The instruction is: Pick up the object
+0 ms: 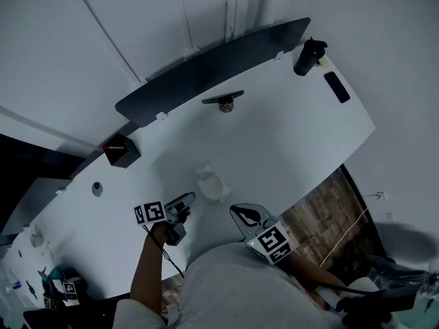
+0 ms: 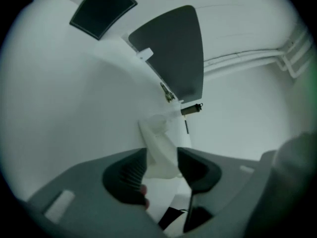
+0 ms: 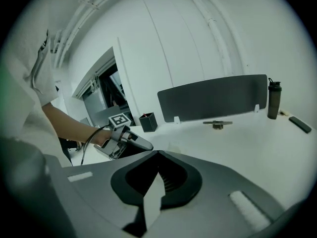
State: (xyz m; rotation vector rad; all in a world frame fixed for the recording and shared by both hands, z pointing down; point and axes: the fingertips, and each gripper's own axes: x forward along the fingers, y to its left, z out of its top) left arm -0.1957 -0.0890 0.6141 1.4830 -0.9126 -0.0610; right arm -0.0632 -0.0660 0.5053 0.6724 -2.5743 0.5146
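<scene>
Closest to the camera, at the bottom of the head view, you've got the person's pale shirt and a bare forearm (image 1: 147, 269) running up to the left gripper (image 1: 185, 201). The right gripper (image 1: 245, 216) sits just to the right of it, lower centre of the frame. Its own view shows the dark pads pressed together at the tips with nothing held, only a sliver of white table (image 1: 288, 136) showing below them.

The left gripper is the busy one. In its view the jaws are clamped on either side of the white object (image 2: 159, 150), which fills the gap between the pads and sticks out past the tips. From the head view, that object (image 1: 211, 184) is a small crumpled-looking white thing at the near edge of the table, just left of centre, right at the left gripper's tips. Can't tell if it's off the surface or not.

Further back, left of frame, there's a black box (image 1: 122, 151). Mid-table is a small dark stand thing (image 1: 223, 101). Behind that a long dark divider panel (image 1: 212, 67) runs along the far edge. Way off in the upper right: a dark bottle (image 1: 309, 57) and a flat black slab (image 1: 336, 86) beside it.
</scene>
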